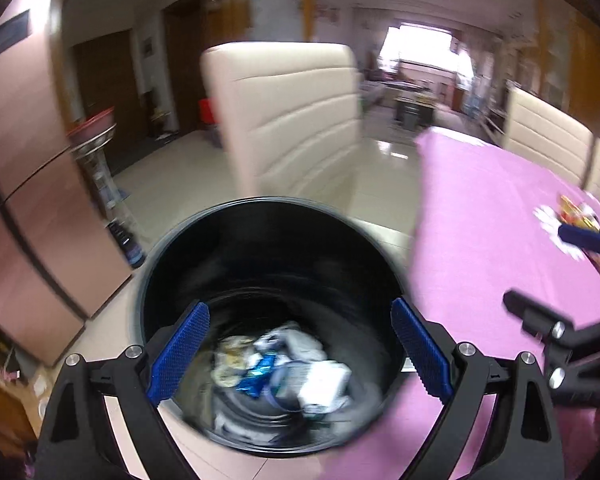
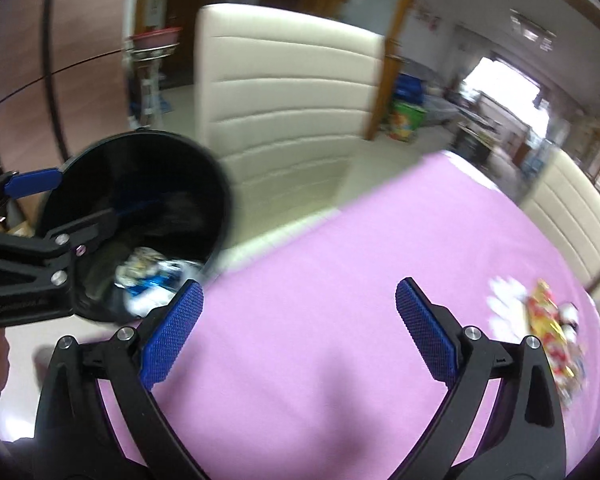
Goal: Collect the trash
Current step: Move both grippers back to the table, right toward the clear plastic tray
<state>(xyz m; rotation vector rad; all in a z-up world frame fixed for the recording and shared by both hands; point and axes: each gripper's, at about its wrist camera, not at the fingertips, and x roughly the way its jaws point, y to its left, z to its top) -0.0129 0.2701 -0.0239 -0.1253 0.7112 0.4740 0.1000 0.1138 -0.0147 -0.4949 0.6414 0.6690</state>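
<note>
My left gripper (image 1: 300,354) is hovering with its blue fingers (image 1: 179,354) spread wide, pinching nothing, right over the mouth of the black bin (image 1: 260,264). Between the fingers I am looking down at the trash (image 1: 284,368) lying on the bottom of the bin: crumpled white paper and blue wrappers, too blurred to tell more. The bin is standing just beside the edge of the table with the pink cloth (image 1: 480,240).

My right gripper (image 2: 300,330) is hanging over the pink cloth, its fingers (image 2: 172,336) also spread wide and holding nothing. To its right, near the far side of the table, more wrappers (image 2: 548,324) are lying on the cloth, red, yellow and white. A cream chair (image 2: 288,92) is standing behind the bin.
</note>
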